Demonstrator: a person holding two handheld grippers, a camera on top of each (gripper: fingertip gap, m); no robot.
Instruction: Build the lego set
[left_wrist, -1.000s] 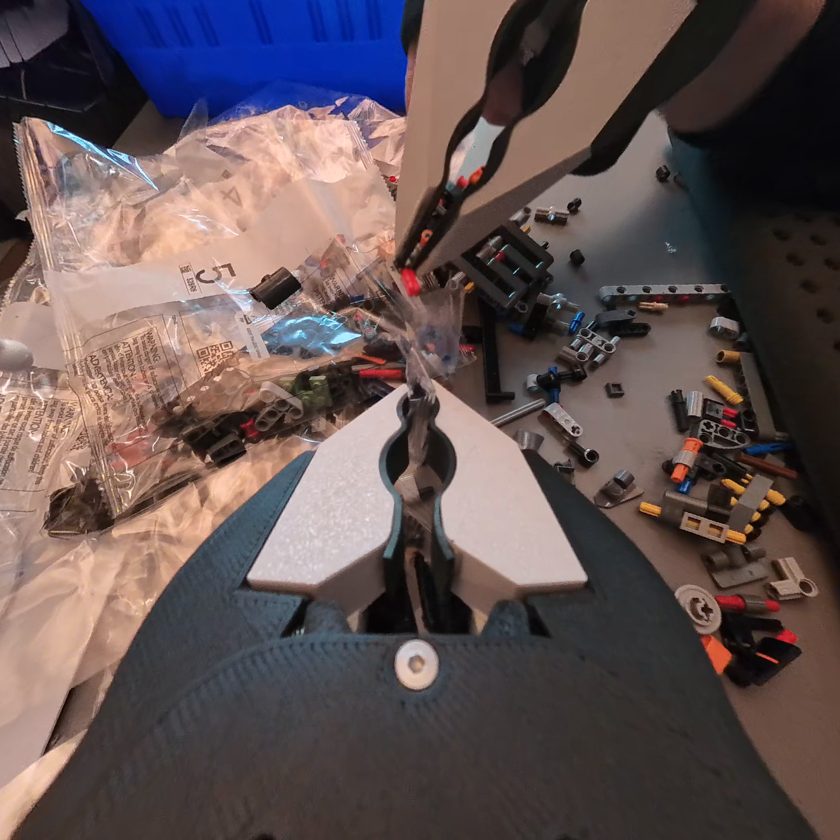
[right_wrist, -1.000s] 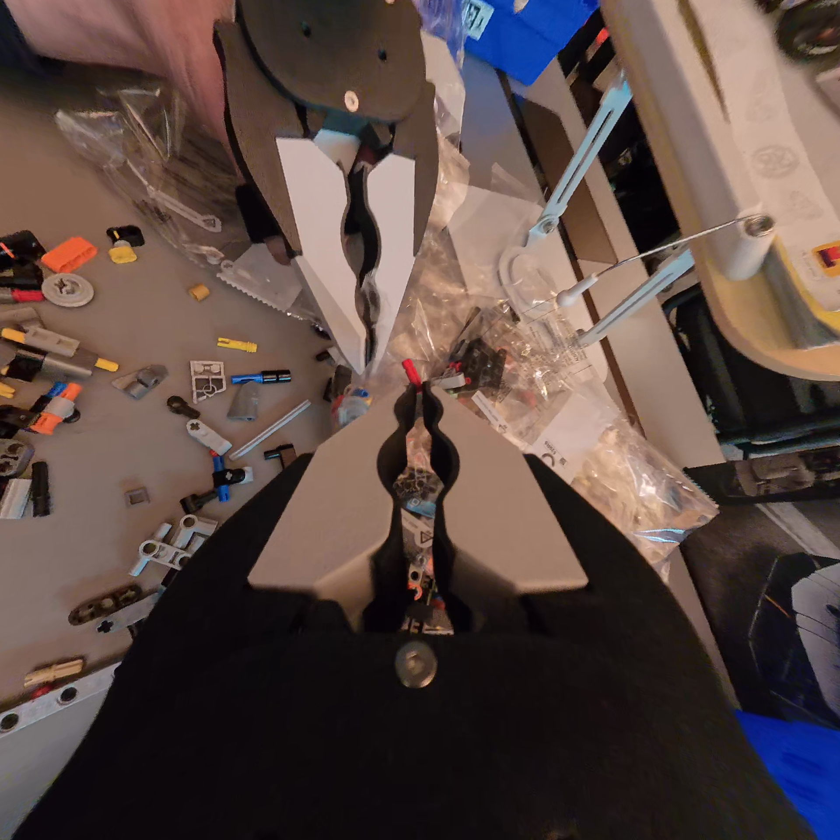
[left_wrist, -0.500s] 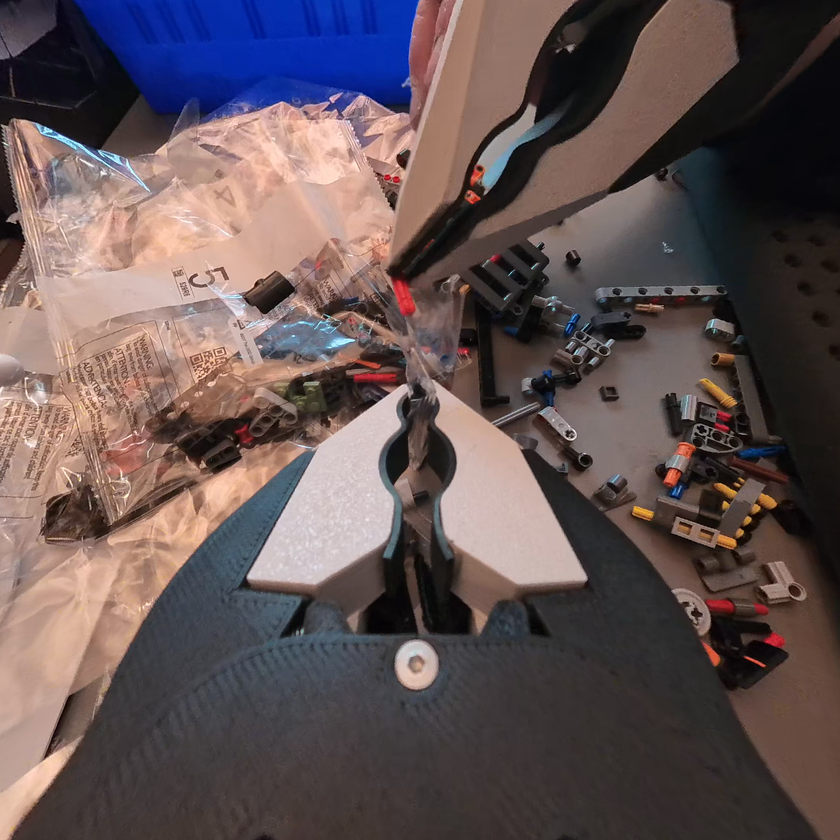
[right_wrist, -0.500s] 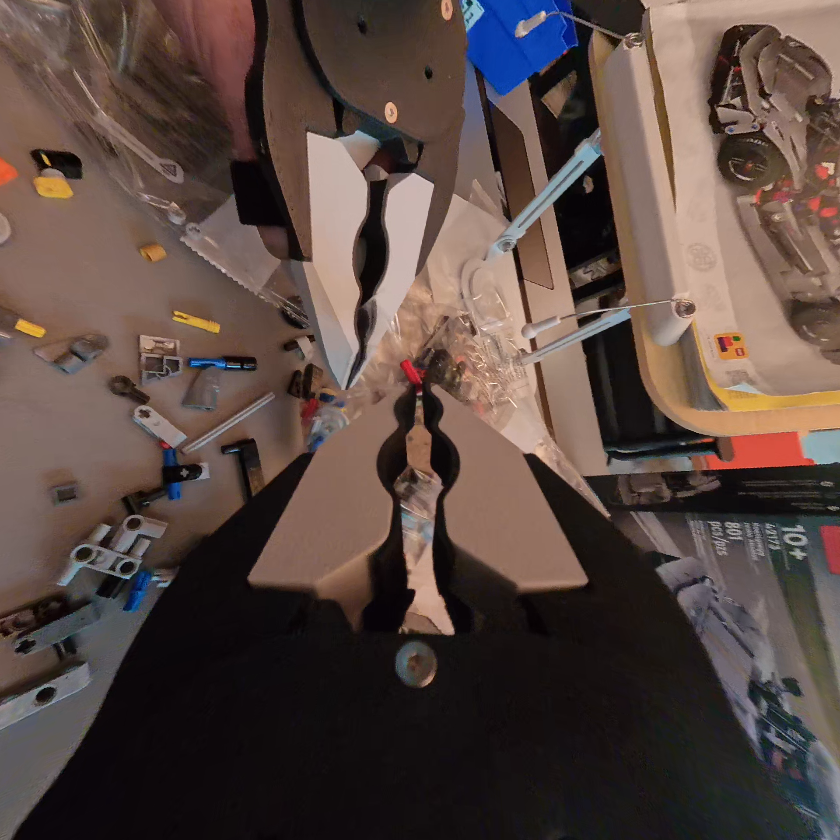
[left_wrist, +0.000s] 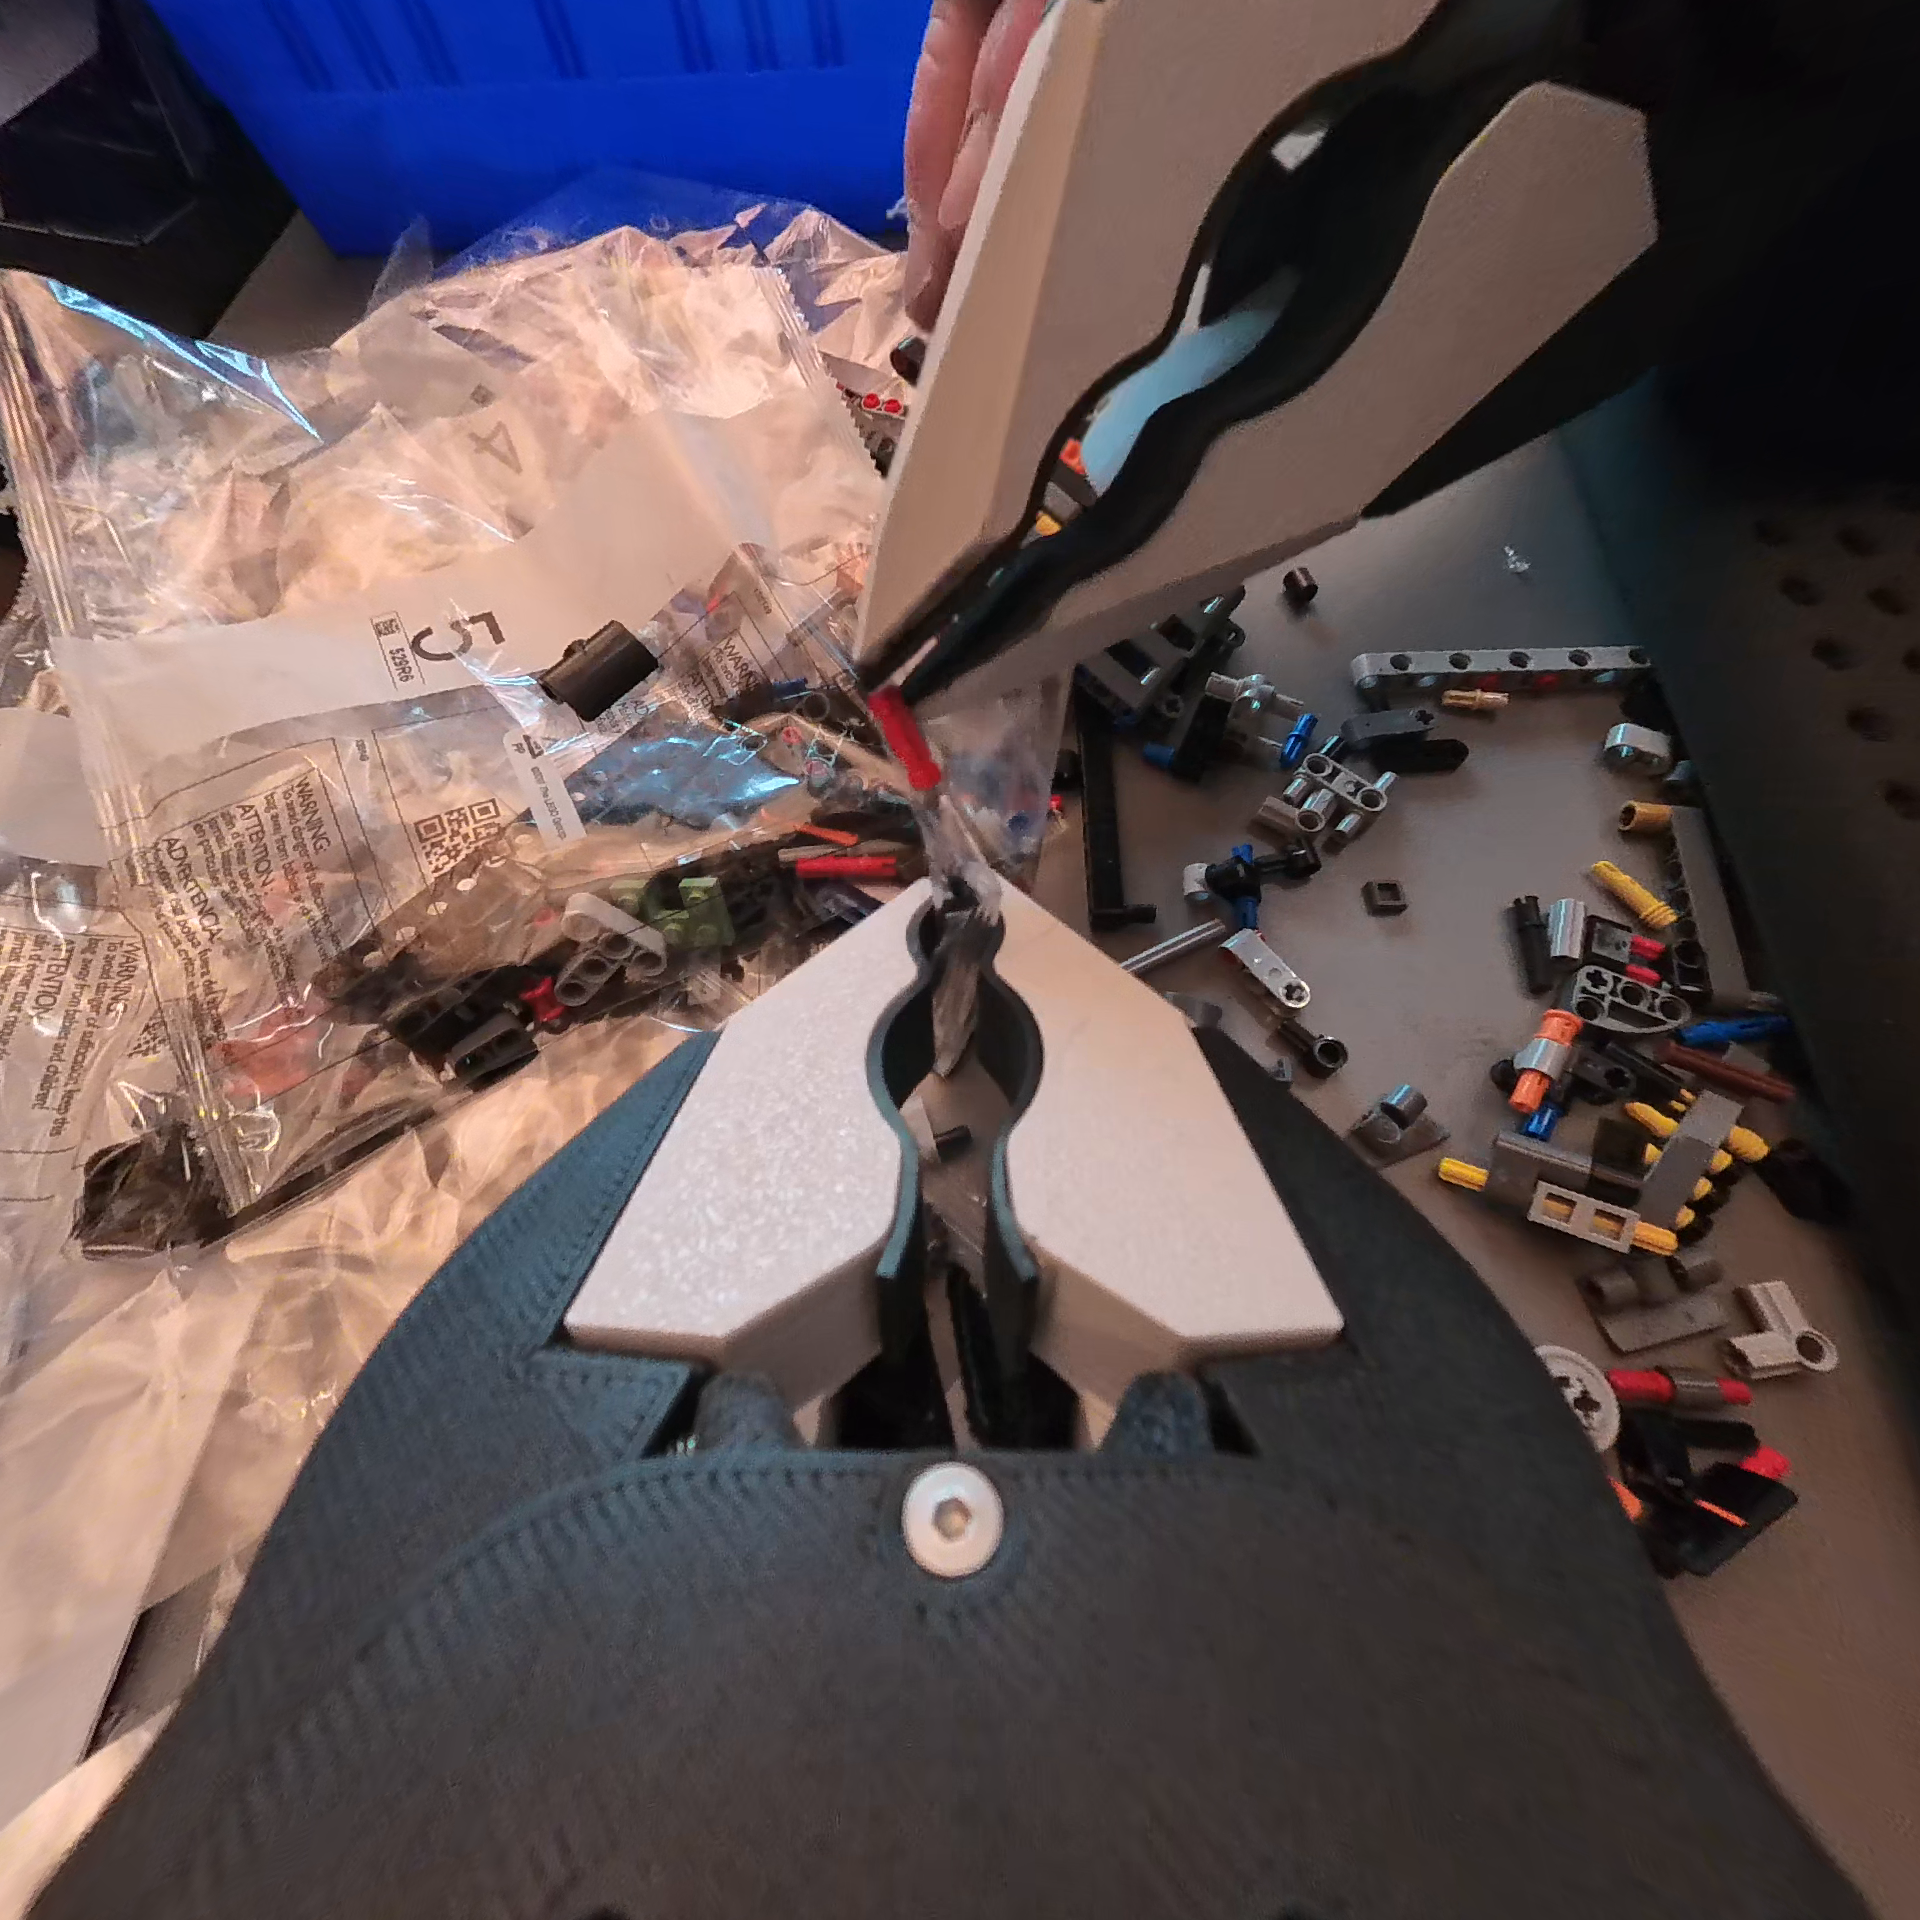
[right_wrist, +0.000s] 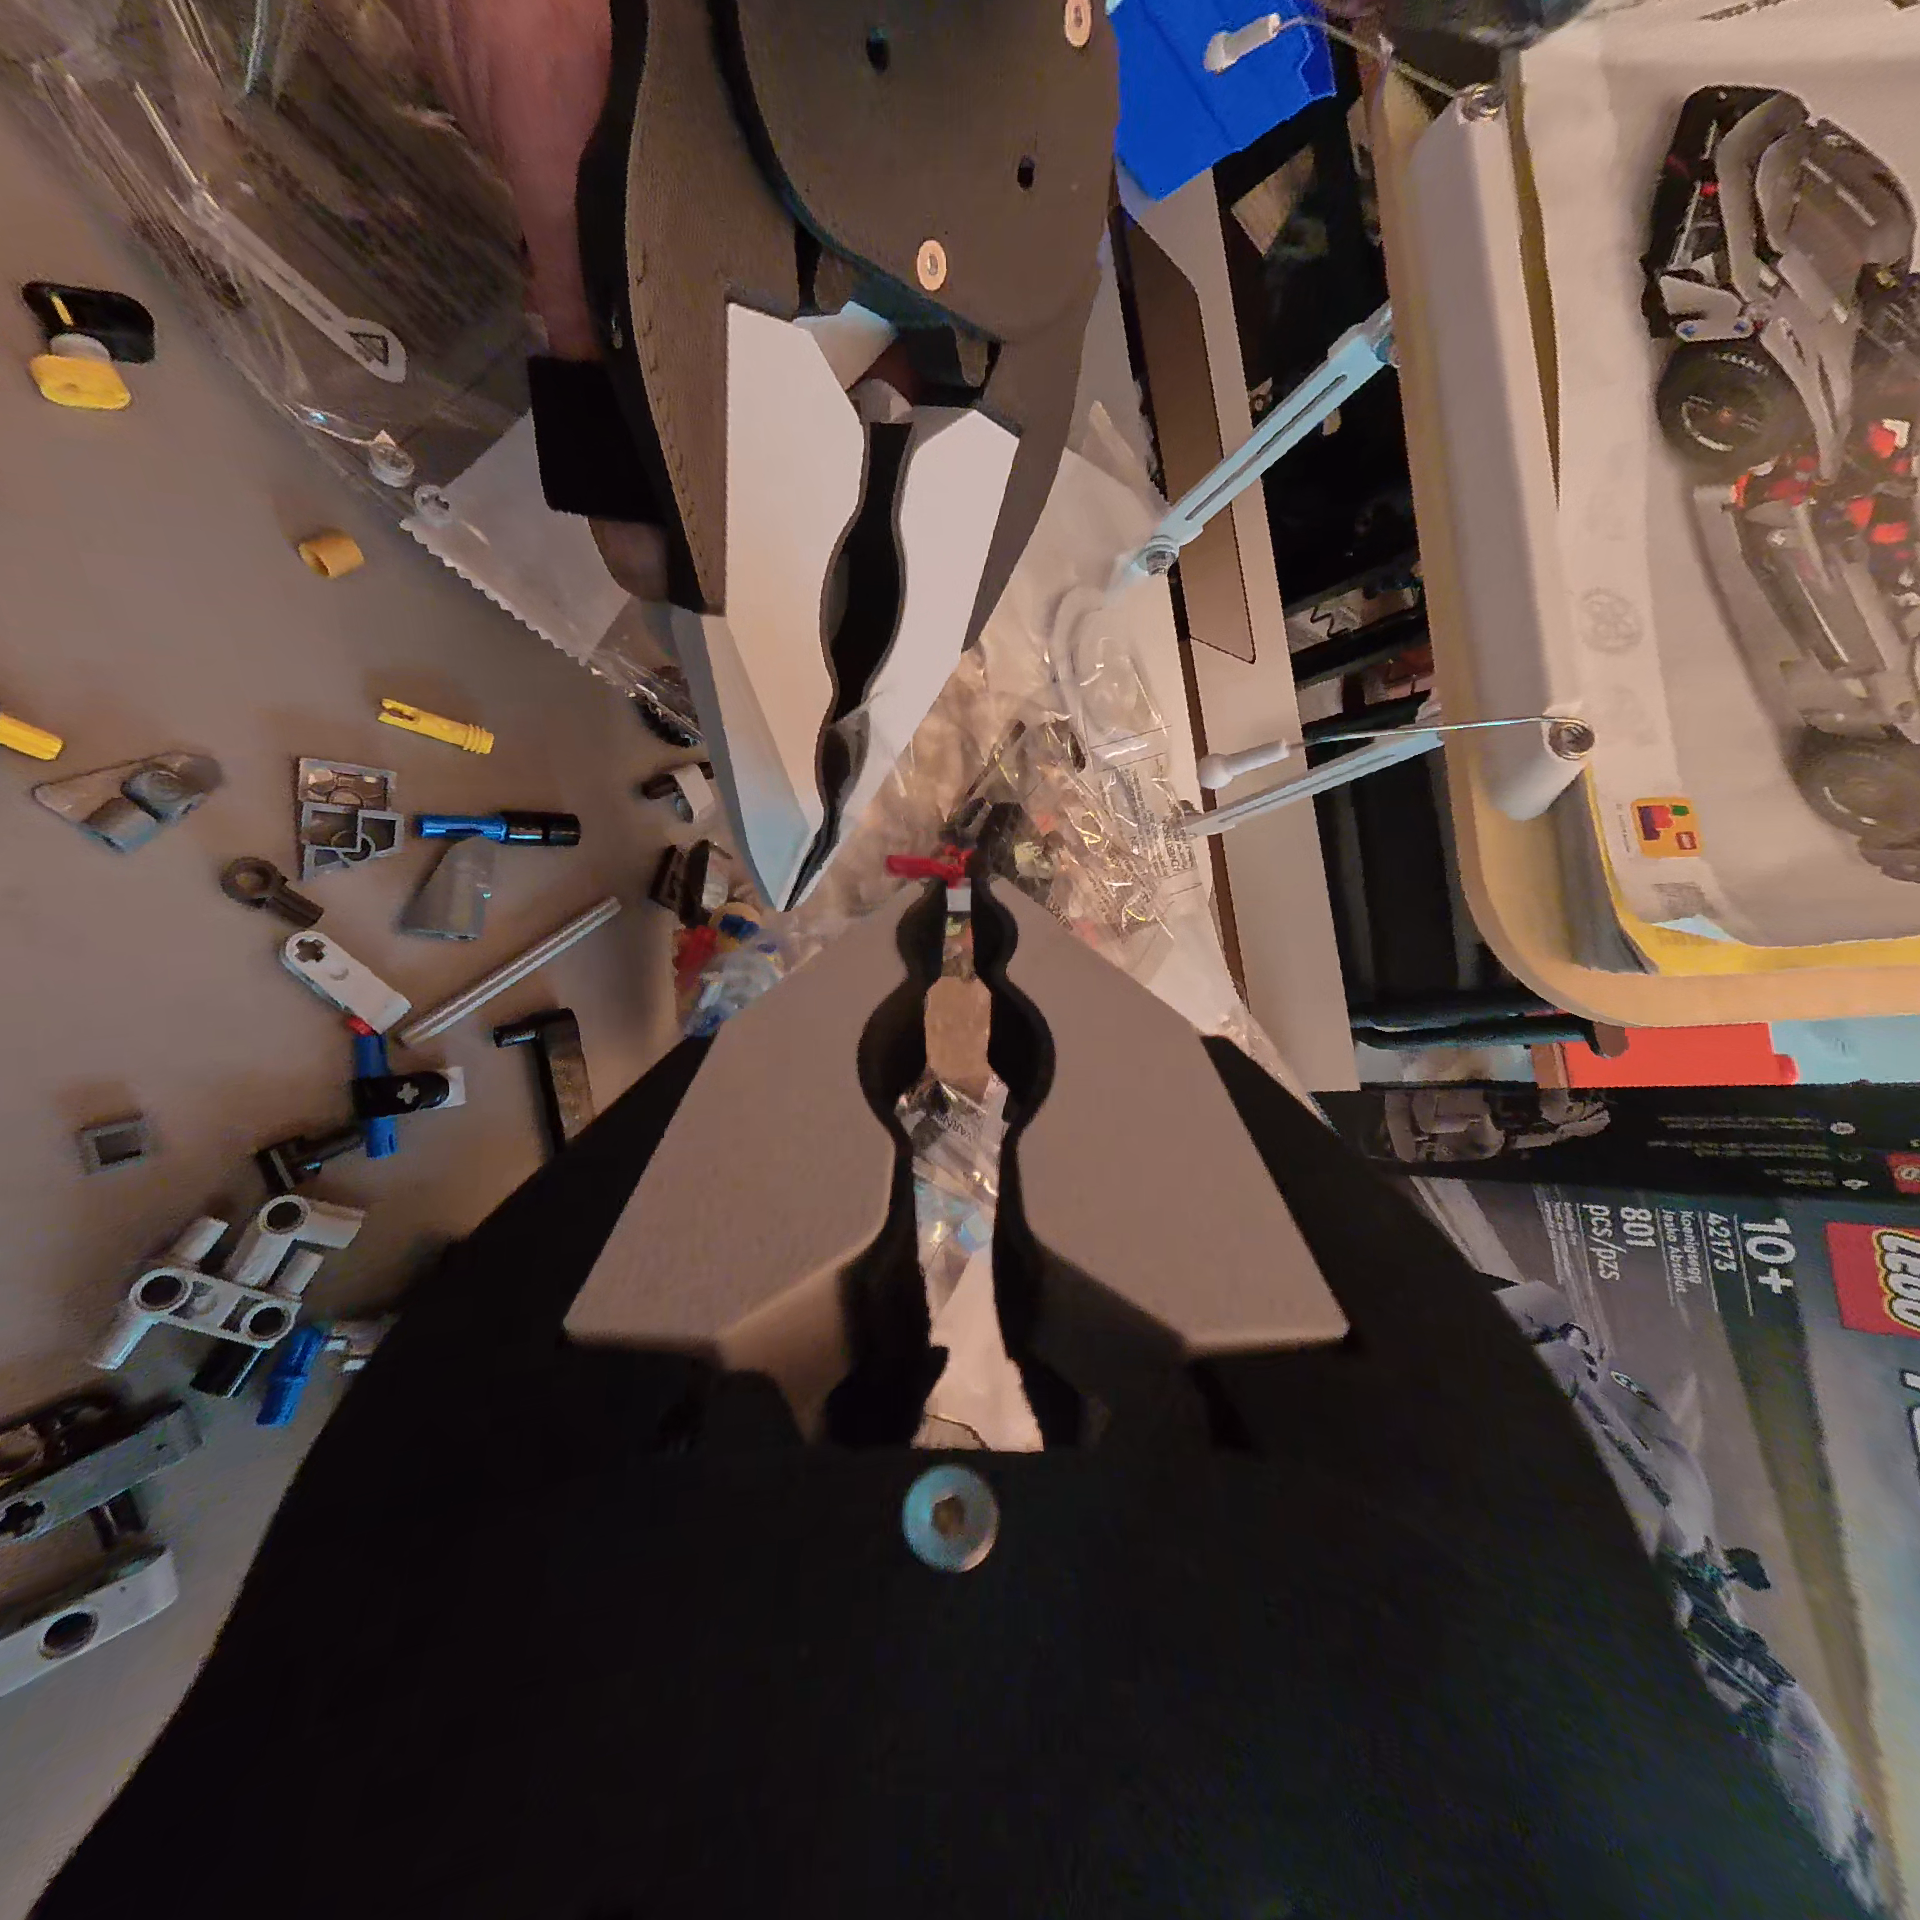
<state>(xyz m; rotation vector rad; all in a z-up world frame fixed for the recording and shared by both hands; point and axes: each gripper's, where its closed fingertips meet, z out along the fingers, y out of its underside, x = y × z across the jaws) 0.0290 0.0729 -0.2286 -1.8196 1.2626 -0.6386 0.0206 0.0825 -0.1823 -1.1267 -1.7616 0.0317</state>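
Since a second ago the right gripper (left_wrist: 894, 675) has tilted flatter and drawn slightly away, stretching the small clear bag (left_wrist: 961, 821) between the two tools. From the left wrist, the left gripper (left_wrist: 958, 896) has its fingers pinched together on the bag's twisted end, while the right one nips the far end beside a red pin (left_wrist: 906, 738); opposed grips suit tearing it open. Sealed part bags (left_wrist: 343, 831) lie to the left, loose pieces (left_wrist: 1590, 997) scatter over the grey table (left_wrist: 1475, 831), and a blue bin (left_wrist: 540, 114) stands behind.

From the right wrist, the right gripper (right_wrist: 958, 902) is closed on plastic, probably that same bag. Beyond sit an instruction booklet (right_wrist: 1714, 468) on a stand and the set's box (right_wrist: 1662, 1351).
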